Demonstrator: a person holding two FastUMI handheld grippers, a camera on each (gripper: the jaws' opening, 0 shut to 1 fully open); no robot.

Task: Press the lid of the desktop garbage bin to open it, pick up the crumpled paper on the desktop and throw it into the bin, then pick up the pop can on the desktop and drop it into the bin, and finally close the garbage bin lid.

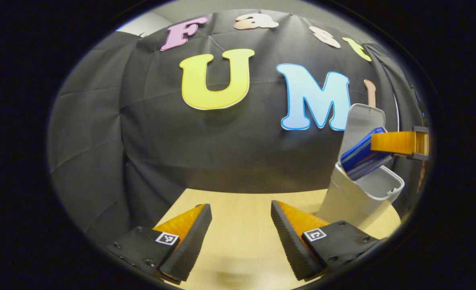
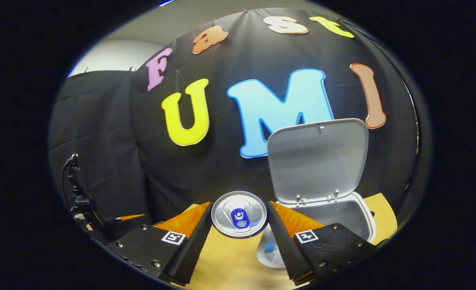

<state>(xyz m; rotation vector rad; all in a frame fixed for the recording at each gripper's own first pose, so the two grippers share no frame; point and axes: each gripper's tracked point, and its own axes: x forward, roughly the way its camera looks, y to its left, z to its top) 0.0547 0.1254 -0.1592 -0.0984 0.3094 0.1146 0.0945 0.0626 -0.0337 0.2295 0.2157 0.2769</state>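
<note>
Left gripper first, in the left gripper view: its two fingers stand well apart at the bottom of the picture with nothing between them, just bare wooden desktop showing through the gap. Off to the right stands the garbage bin, pale grey, its lid swung up and open against the booth's dark cloth wall. Over the bin's mouth hangs the pop can, blue-sided and tilted on its side, its lower part right at the rim, close in front of the raised lid. One finger of the right gripper reaches in from the right edge and lies against the can's upper end; I cannot tell from here where the other finger sits.

Over to the right gripper view: right gripper is clamped on the can, one finger pressing each side. We look straight at the can's silver top with its blue pull tab, dead centre between the fingers. Just beyond and to the right gapes the bin, its grey inside showing, lid standing upright behind the opening on its hinges. Desktop shows below the can and past the bin's right corner. At far left, low against the cloth, sits the other gripper, with a dark cable rising above it.
</note>
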